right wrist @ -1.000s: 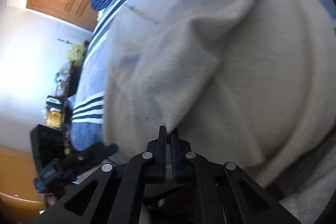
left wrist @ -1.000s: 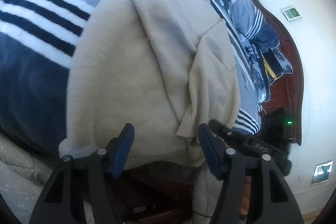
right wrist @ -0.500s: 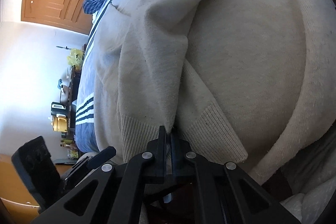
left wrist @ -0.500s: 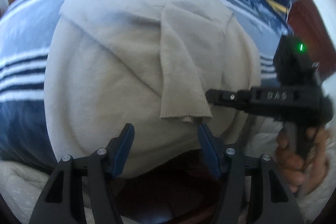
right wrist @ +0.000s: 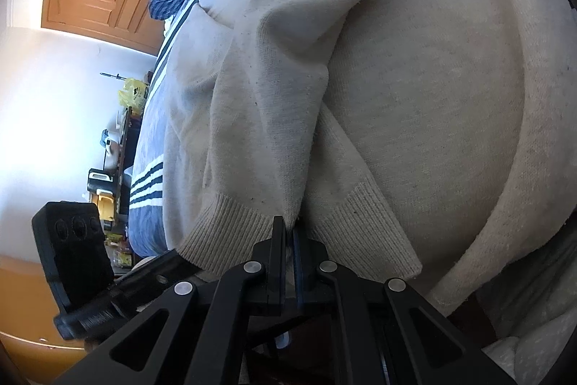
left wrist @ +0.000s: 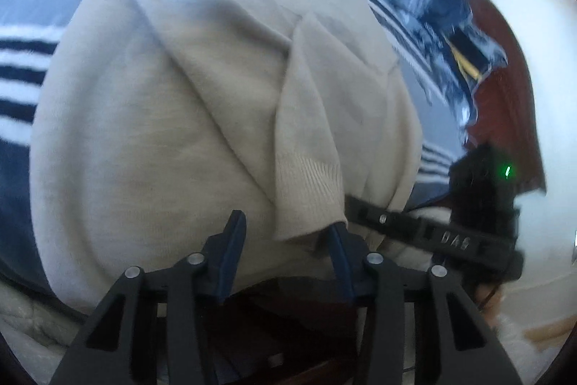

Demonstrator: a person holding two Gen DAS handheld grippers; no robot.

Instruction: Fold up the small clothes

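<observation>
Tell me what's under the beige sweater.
The beige sweater lies on a navy blanket with white stripes, which shows around its edges. Whatever sits directly beneath its middle is covered.

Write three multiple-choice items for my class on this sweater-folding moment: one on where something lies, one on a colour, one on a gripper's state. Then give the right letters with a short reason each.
1. Where does the beige sweater lie?
A. on a striped blanket
B. on a wooden floor
C. in a basket

2. What colour are the stripes on the blanket?
A. red and yellow
B. white and dark blue
C. green and black

3. How does the right gripper stand?
A. wide open above the cloth
B. shut on the ribbed sleeve cuff
C. shut on nothing

Key: 1 A, the sweater is spread over the blanket in both views. 2 B, white and dark blue bands show beside the sweater. 3 B, its jaws stand together with the cuff's edge pinched between them.
</observation>
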